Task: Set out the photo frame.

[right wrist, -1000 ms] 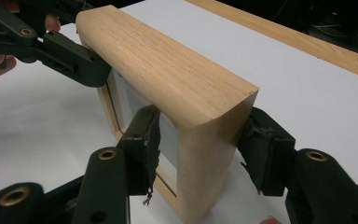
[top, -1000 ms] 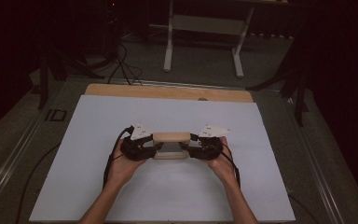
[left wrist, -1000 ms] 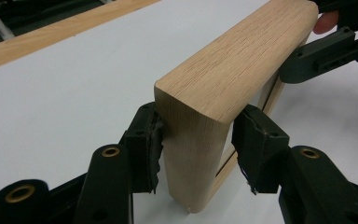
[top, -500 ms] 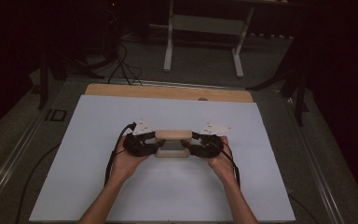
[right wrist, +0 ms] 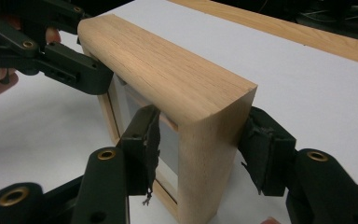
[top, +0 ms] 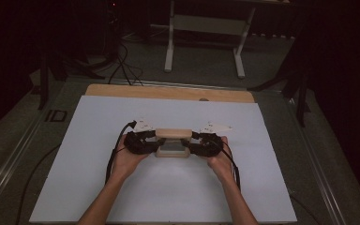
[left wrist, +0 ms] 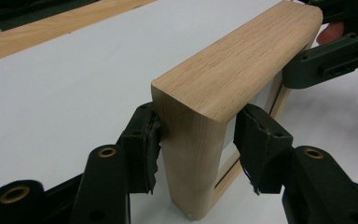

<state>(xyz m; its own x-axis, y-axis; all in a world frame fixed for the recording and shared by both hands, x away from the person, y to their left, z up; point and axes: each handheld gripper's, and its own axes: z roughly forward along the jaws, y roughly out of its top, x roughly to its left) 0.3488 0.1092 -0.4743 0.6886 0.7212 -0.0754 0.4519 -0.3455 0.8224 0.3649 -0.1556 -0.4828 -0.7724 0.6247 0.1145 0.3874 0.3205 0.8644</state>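
I hold a wooden picture frame [top: 172, 142] upright near the middle of the white desk [top: 98, 122], one tool at each end, so that it stands on its lower edge instead of lying flat. My left tool [top: 146, 141] pinches the frame's left upright, one pad on the front face and one on the back, as the left gripper view shows [left wrist: 196, 140]; my right tool [top: 198, 143] clamps the opposite upright the same way [right wrist: 200, 144]. Gripping both ends, I judge, keeps the frame square and steady, since a single pinch at one side would let it swing. The frame lies directly between the two tools, its rounded top rail [right wrist: 163, 74] running from one to the other, its pale inner panel [right wrist: 168, 140] facing my side. The bottom edge seems to sit at or just above the desk; I cannot tell which.
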